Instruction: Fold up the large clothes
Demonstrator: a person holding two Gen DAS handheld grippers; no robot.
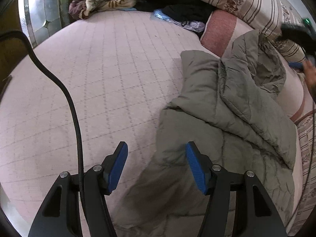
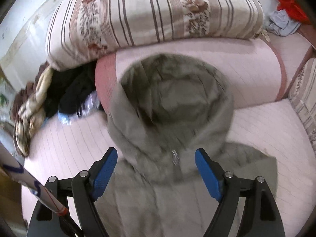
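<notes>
With both sets of jaws spread apart and nothing between them, no grasp is made yet. The left gripper [image 1: 157, 167] hangs low centre in its view, over the near left edge of the olive quilted hooded jacket [image 1: 227, 118]; the jacket's long axis runs from there toward the upper right of the frame, where the right gripper [image 1: 296, 35] shows blurred beyond the hood end. In the right wrist view, the right gripper [image 2: 156, 174] sits just above the hood [image 2: 169, 98], which fills the frame centre; the picture is smeared.

Judgement: left is nearer the hem, right nearer the hood.

Jacket lies on the pink quilted mattress [image 1: 98, 88]. 1 black cable [image 1: 73, 118] crosses left of the left gripper, apart from the jacket. Striped floral bedding [image 2: 148, 13] and a pink bolster [image 2: 256, 69] lie just behind the hood; dark clothes [image 1: 183, 4] upper centre, well apart.
</notes>
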